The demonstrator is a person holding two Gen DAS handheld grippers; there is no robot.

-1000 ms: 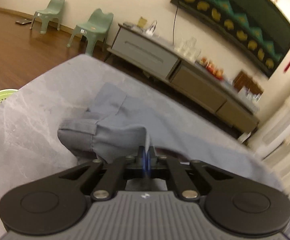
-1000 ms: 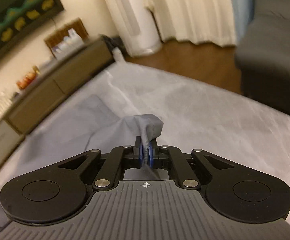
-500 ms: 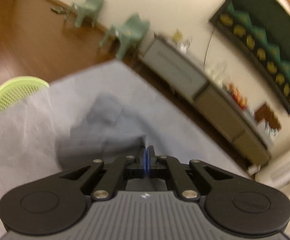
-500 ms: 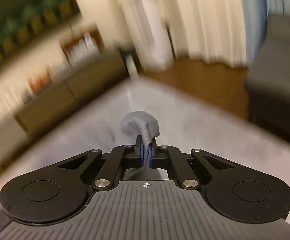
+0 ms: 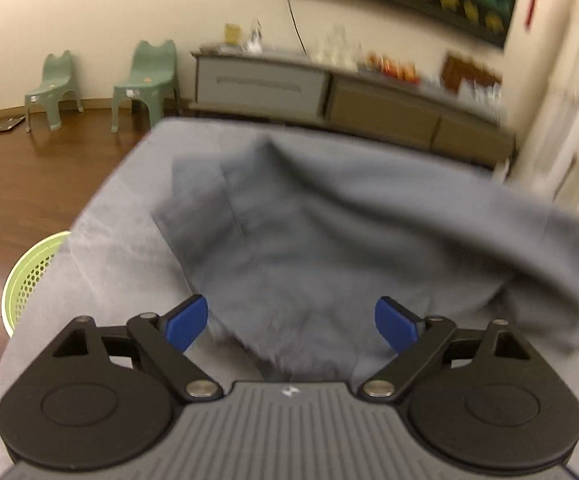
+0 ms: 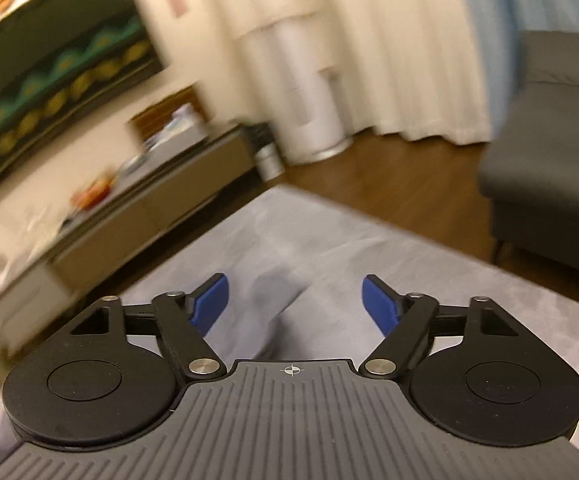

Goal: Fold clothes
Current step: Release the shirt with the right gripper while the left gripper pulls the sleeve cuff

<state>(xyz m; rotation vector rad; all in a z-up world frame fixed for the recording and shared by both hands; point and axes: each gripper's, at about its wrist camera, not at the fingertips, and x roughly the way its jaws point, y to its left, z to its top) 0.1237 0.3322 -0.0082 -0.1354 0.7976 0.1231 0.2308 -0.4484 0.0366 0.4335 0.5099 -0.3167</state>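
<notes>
A soft grey garment lies rumpled in loose folds on the marble-patterned grey surface, beneath the left gripper, whose blue-padded jaws have just sprung wide apart, nothing pinched. The right gripper has likewise just opened over a blurred corner of the cloth. A perforated lime basket stands beside the surface.

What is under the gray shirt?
The gray shirt lies on the gray marbled table, which shows around its left and far edges. Whatever sits beneath the cloth itself is covered, so it cannot be seen.
</notes>
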